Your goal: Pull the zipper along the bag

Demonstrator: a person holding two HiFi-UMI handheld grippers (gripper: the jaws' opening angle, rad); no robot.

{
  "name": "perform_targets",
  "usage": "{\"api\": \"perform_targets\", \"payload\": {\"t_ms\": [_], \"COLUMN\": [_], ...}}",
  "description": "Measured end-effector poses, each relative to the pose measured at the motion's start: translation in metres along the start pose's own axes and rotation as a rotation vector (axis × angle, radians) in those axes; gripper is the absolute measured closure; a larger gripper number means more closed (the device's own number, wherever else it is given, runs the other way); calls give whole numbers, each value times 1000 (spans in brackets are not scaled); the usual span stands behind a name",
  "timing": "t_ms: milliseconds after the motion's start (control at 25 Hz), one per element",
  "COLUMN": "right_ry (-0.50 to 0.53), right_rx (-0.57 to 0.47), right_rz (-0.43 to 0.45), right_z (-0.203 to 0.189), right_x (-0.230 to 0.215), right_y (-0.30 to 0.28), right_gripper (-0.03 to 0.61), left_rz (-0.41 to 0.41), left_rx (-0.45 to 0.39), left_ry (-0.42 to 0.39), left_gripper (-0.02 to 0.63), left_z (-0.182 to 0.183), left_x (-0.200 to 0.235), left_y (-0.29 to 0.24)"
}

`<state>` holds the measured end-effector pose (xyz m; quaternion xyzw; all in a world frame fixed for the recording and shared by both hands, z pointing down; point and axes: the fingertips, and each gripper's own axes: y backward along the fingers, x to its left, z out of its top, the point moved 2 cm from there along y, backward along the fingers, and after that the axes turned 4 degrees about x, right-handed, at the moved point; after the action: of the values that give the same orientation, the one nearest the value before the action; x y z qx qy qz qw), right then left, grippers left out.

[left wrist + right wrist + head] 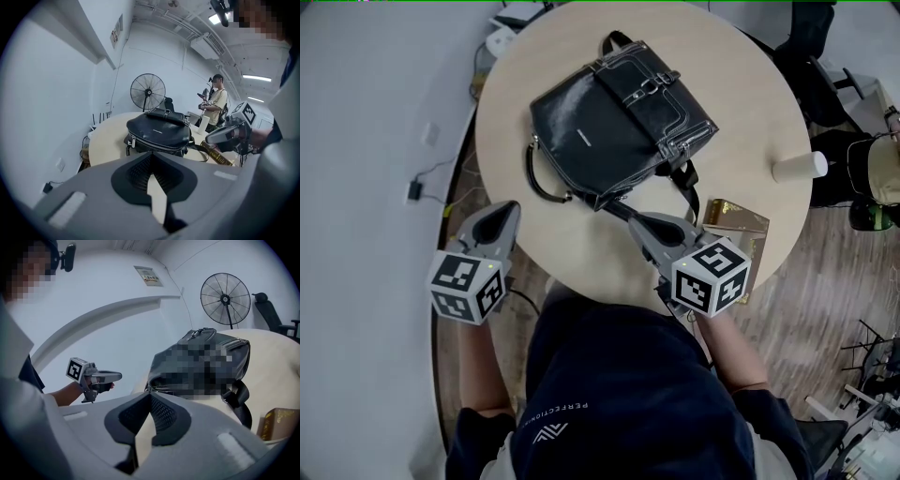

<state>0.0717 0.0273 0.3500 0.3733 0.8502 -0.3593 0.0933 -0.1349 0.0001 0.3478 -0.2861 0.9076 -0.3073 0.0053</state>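
A black leather bag [619, 122] lies on the round beige table [741, 84], with its silver zipper [157, 144] along the side facing me. My left gripper [504, 214] hovers off the table's left edge, well short of the bag [159, 131]; its jaws are shut and hold nothing [151, 157]. My right gripper [630, 216] is over the table's near edge, its tip just in front of the bag's near corner and strap [682, 178]. Its jaws are shut with nothing seen between them [150, 397]. In the right gripper view the bag [201, 364] is partly covered by a mosaic.
A white paper cup [800, 166] stands at the table's right edge. A gold box [733, 220] lies right of my right gripper. A standing fan [147, 91] and a person [216, 105] are beyond the table. A cable and plug [414, 190] lie on the floor at left.
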Motion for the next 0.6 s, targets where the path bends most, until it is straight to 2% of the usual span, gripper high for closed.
{"api": "perform_targets", "payload": {"t_ms": [600], "right_ry": [-22], "right_rx": [-14], "right_rz": [-11], "right_z": [-3], "right_x": [2], "right_y": [2], "right_gripper": [577], "left_rz": [5], "left_rx": [12], "left_ry": [-12], "left_gripper": [594], "left_z": [-1], "left_x": [4], "left_y": [-3]}}
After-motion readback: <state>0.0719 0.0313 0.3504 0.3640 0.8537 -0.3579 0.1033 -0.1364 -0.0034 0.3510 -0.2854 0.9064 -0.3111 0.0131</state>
